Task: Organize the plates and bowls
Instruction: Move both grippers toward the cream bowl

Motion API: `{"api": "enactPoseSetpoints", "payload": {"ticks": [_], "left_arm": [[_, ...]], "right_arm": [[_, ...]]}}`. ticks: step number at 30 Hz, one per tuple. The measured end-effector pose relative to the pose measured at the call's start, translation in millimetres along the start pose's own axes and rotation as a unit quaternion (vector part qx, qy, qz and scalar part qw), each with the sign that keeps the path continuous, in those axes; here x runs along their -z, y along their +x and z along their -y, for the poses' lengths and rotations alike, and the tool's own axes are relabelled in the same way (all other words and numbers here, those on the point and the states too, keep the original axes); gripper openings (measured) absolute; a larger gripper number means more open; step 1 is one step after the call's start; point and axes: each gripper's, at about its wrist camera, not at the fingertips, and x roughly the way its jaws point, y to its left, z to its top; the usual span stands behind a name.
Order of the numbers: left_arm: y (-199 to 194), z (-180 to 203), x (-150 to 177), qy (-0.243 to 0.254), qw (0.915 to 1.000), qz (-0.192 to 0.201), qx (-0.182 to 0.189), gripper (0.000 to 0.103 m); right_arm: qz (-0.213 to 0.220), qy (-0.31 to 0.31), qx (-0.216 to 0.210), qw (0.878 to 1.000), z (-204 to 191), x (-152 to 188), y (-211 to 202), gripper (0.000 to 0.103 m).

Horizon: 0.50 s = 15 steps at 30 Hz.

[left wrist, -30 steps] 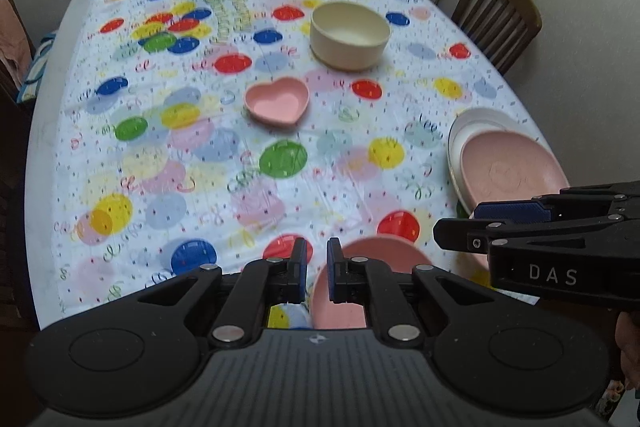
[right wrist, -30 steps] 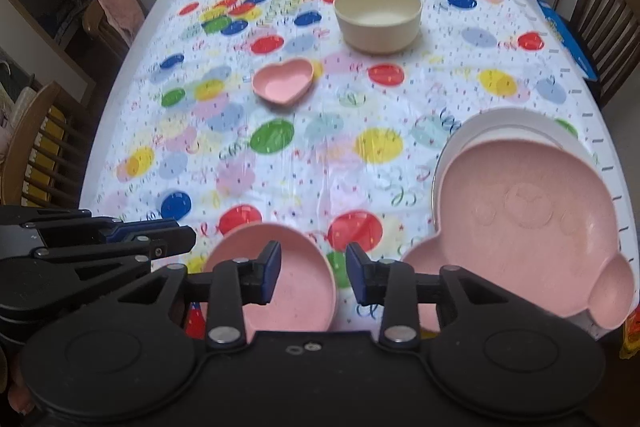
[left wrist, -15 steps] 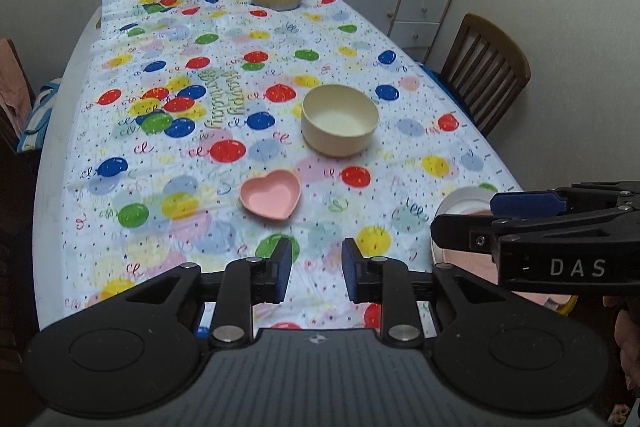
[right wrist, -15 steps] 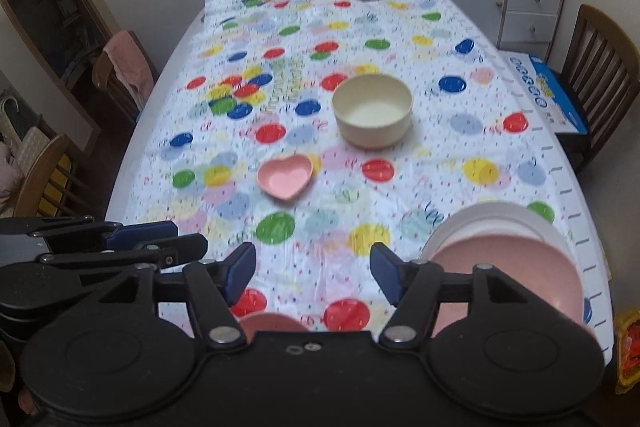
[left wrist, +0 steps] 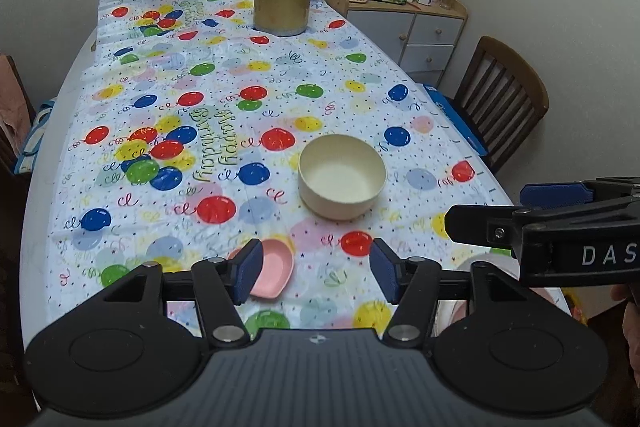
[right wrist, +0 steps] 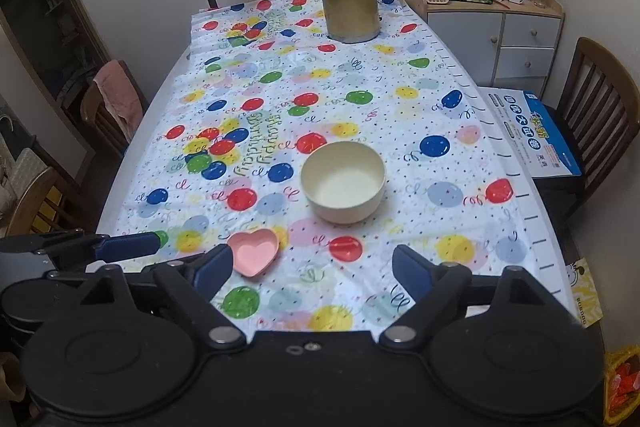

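care now means steering the left hand-held gripper (left wrist: 316, 273) and right hand-held gripper (right wrist: 312, 269), both empty with jaws opening, squarely over the heart dish (right wrist: 256, 251) at lower centre.

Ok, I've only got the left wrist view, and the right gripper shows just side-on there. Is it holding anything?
Observer: No. In the right wrist view the right gripper holds nothing. Its jaws are opening, with only tablecloth showing between them.
Operator: And the pink dish is half hidden for me. What shape is it?
Observer: A heart. The right wrist view shows it whole, lying open side up on the cloth, apart from the cream bowl.
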Motion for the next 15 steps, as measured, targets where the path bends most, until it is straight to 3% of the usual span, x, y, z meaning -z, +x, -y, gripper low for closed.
{"api": "enactPoseSetpoints", "payload": {"ticks": [2, 15], "left_arm": [[9, 2, -8, -0.003, 1.0, 0.0, -0.005, 0.07], [85, -5, -55, -0.064, 0.9972, -0.018, -0.035, 0.072]], "right_arm": [[0.001, -0.001, 0.004, 1.0, 7, -8, 7, 0.091], [-0.025, 0.004, 0.002, 1.0, 59, -54, 70, 0.098]]}}
